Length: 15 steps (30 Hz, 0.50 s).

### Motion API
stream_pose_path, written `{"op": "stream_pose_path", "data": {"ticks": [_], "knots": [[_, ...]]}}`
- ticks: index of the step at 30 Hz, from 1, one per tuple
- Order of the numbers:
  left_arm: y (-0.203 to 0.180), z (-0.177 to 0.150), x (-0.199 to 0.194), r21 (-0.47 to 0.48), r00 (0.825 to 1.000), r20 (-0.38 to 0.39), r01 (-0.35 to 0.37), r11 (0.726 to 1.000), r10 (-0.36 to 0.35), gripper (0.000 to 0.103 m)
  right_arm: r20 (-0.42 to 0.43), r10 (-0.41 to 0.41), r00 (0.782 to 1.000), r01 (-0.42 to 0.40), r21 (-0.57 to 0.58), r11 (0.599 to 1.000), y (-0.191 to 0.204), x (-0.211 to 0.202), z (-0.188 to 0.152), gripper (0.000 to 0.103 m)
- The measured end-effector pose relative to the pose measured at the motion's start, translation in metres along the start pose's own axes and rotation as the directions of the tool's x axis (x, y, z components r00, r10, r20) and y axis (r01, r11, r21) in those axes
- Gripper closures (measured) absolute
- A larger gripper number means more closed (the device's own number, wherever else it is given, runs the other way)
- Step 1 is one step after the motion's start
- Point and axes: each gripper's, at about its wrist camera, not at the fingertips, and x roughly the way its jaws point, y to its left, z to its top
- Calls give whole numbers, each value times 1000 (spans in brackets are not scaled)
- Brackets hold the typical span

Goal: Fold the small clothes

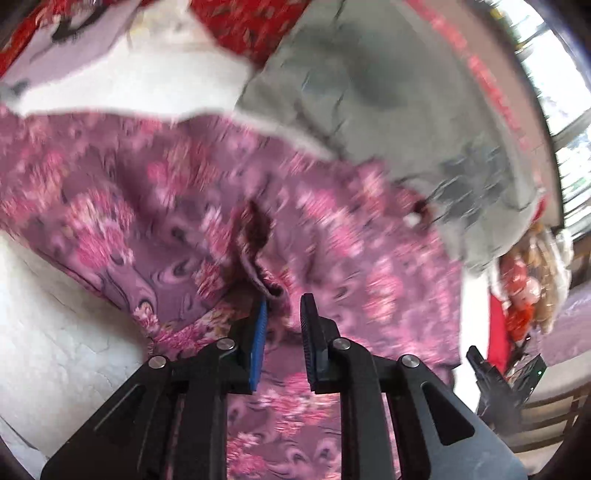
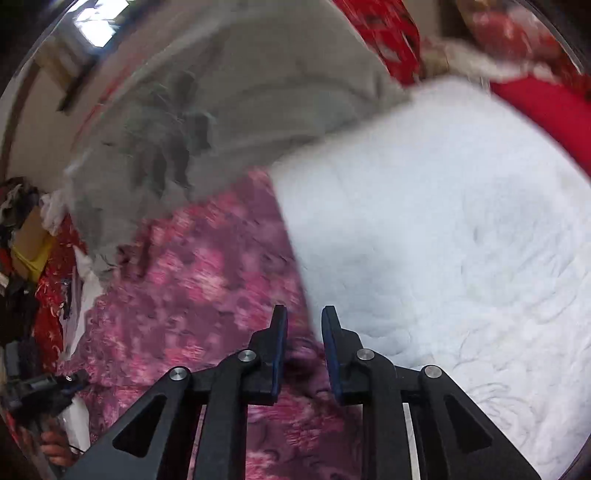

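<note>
Two wrist views of a fold in hand. The task's thing is a thin purple cloth printed with pink flowers (image 1: 166, 206), a small garment spread over a white quilted bed cover (image 1: 66, 350) and filling the middle of both views; in the right wrist view its right edge runs from far to near against the white cover (image 2: 461, 258). The left gripper (image 1: 283, 301) points down at a raised pucker of the cloth — a ridge of fabric rises just beyond the blue pad of its left finger, yet a gap shows between the narrow-set pads, so whether the fabric is pinched cannot be told. The right gripper (image 2: 303, 314) hangs over the cloth's right edge near its near corner; its pads stand narrow with cloth seen through the gap, and a grasp cannot be told here either. Both views are blurred. Judged from its wrinkles and drape, the cloth is light, soft and limp; it will sag and slide on itself, and is best taken at a hem or corner, one gripper at each end of an edge. A grey printed fabric (image 1: 369, 92) lies on the far side, overlapping the cloth's far edge, with red patterned textile (image 1: 251, 22) beyond it. No container shows clearly — only a yellowish boxy shape amid clutter at the far left of the right wrist view, contents indistinct.
</note>
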Motion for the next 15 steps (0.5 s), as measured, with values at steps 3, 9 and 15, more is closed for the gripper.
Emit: {"op": "stream_pose_path", "data": {"ticks": [3, 9, 15], "knots": [[-19, 7, 8, 45, 1000, 0, -7, 999, 7, 76, 14, 33, 999, -32, -73, 997, 31, -9, 1, 81], [-5, 10, 54, 5, 992, -95, -83, 997, 83, 78, -72, 73, 995, -87, -212, 973, 114, 18, -14, 81], [34, 19, -16, -40, 1000, 11, -7, 999, 7, 63, -123, 107, 987, -143, -340, 929, 200, 55, -41, 69]]}}
